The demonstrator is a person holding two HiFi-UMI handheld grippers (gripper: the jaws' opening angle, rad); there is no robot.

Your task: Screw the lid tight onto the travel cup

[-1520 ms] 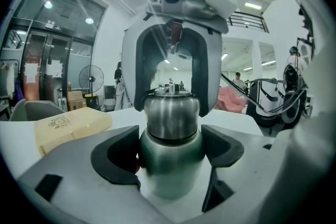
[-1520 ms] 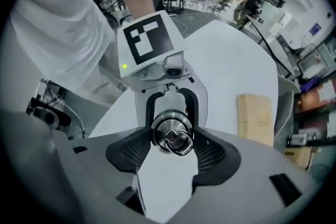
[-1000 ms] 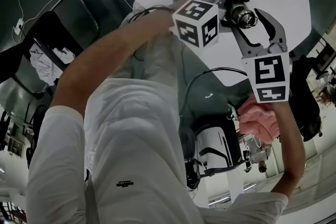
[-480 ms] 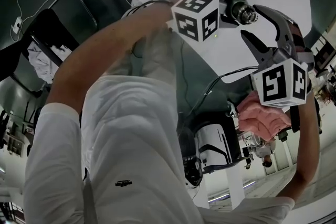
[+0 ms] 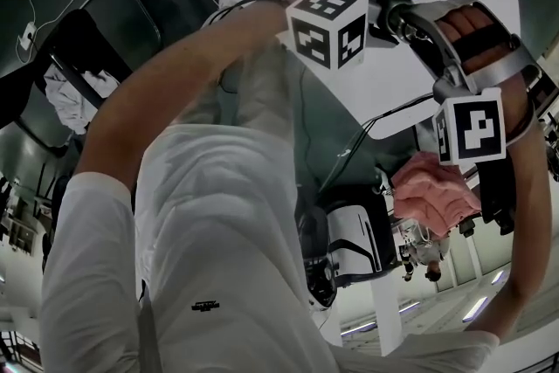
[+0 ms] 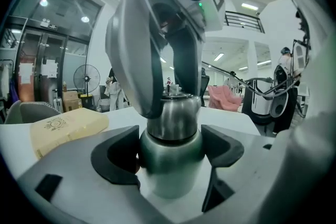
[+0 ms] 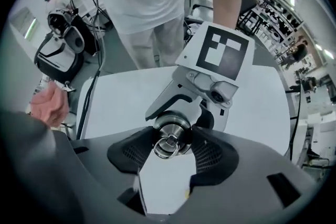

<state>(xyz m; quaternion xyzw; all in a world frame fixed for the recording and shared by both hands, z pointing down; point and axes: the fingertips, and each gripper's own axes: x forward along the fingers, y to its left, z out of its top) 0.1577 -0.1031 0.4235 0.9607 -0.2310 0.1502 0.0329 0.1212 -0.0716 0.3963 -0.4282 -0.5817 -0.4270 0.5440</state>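
1. The left gripper (image 6: pixel 170 157) is clamped on the steel body of the travel cup (image 6: pixel 170 170), with one dark pad against each side of it.
2. The lid (image 6: pixel 176 113) sits on top of the cup, a rounded metal cap narrower than the body.
3. The right gripper (image 7: pixel 170 147) reaches the lid from the end opposite the left gripper. Its jaws are closing, with the lid between them and both pads touching the lid's rim.
4. In the right gripper view the lid's flat top with a small ring in the middle faces the camera, and the left gripper's grey frame lies just beyond it.
5. In the head view both grippers meet at the far right, held out in front of the person, whose white clothes (image 5: pixel 218 231) fill the near left.
6. The cup is over a white table (image 7: pixel 121 97). Whether its base touches the tabletop cannot be told.
7. A pale yellow box (image 6: pixel 68 126) lies on the table to the left of the cup in the left gripper view, well apart from it.
8. A pink chair (image 5: pixel 432 192) stands on the floor beyond the table edge.
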